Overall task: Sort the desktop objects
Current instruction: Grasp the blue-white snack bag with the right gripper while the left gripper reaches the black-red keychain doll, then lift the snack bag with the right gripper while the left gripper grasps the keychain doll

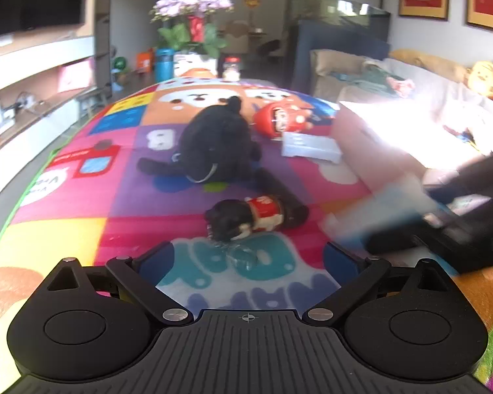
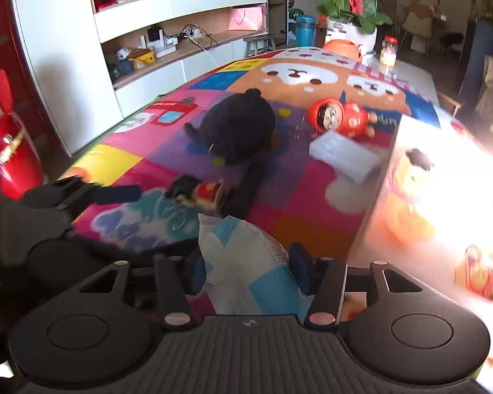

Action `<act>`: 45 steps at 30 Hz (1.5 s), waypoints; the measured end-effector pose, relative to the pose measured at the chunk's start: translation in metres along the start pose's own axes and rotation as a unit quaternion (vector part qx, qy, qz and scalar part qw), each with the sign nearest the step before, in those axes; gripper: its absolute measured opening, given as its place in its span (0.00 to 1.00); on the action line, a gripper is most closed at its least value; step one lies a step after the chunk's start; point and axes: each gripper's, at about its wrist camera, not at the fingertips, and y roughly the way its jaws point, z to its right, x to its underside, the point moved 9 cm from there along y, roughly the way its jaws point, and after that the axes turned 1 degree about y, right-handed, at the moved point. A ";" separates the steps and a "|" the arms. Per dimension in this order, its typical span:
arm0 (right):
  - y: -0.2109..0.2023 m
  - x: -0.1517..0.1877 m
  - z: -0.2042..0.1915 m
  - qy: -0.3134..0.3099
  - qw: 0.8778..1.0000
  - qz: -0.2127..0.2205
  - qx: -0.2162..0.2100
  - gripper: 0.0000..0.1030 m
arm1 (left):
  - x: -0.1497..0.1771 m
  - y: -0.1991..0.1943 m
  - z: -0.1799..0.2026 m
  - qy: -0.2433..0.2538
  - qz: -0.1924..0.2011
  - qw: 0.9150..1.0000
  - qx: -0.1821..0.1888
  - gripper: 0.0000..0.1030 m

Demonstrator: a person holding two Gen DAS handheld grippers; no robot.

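My right gripper (image 2: 248,272) is shut on a white and blue packet (image 2: 246,256), held above the colourful mat (image 2: 295,197). It shows blurred at the right of the left wrist view (image 1: 378,210). My left gripper (image 1: 248,259) is open and empty, just short of a small black doll in a red coat (image 1: 246,218), which also shows in the right wrist view (image 2: 197,192). A clear ring (image 1: 240,254) lies between the left fingers. Further back lie a black plush toy (image 1: 217,141), a red doll (image 1: 279,120) and a white flat box (image 1: 309,147).
A pale box (image 2: 443,197) with cartoon prints stands at the mat's right side, brightly lit. A flower pot (image 2: 351,29), a jar (image 2: 388,51) and an orange object (image 2: 341,47) stand at the far end. Shelving (image 2: 180,32) lies left, a sofa (image 1: 410,75) right.
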 end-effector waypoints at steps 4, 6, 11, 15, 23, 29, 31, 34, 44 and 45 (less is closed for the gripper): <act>-0.030 0.034 0.004 -0.007 1.000 0.018 0.002 0.50 | -0.001 0.002 -0.002 -0.007 -0.004 1.000 -0.005 0.97; -0.044 0.050 0.011 -0.017 0.999 0.033 0.027 0.50 | -0.002 0.004 -0.003 -0.012 -0.007 1.000 -0.009 0.97; -0.066 0.082 0.041 -0.025 0.990 0.059 0.125 0.62 | -0.009 0.012 -0.005 -0.019 -0.018 0.999 -0.026 0.92; -0.074 0.098 0.063 0.007 0.986 0.067 0.153 0.77 | -0.016 0.023 -0.001 -0.018 -0.028 0.999 -0.035 0.75; -0.071 0.119 0.065 0.011 0.986 0.073 0.149 0.93 | -0.009 0.008 0.016 0.049 -0.026 0.998 -0.043 0.57; -0.073 0.119 0.065 0.016 0.986 0.080 0.146 1.00 | 0.014 -0.029 0.072 0.120 -0.034 0.987 0.097 0.60; -0.074 0.120 0.063 0.015 0.986 0.080 0.146 1.00 | 0.024 -0.035 0.084 0.154 -0.035 0.982 0.104 0.69; -0.075 0.122 0.062 0.018 0.986 0.078 0.145 1.00 | 0.033 -0.031 0.087 0.180 -0.034 0.980 0.077 0.81; -0.086 0.126 0.038 0.033 0.996 0.070 0.049 1.00 | 0.021 -0.024 0.046 0.164 -0.022 0.986 -0.020 0.92; -0.092 0.123 0.033 0.028 0.996 0.078 0.033 1.00 | 0.021 -0.024 0.042 0.158 -0.022 0.987 -0.023 0.93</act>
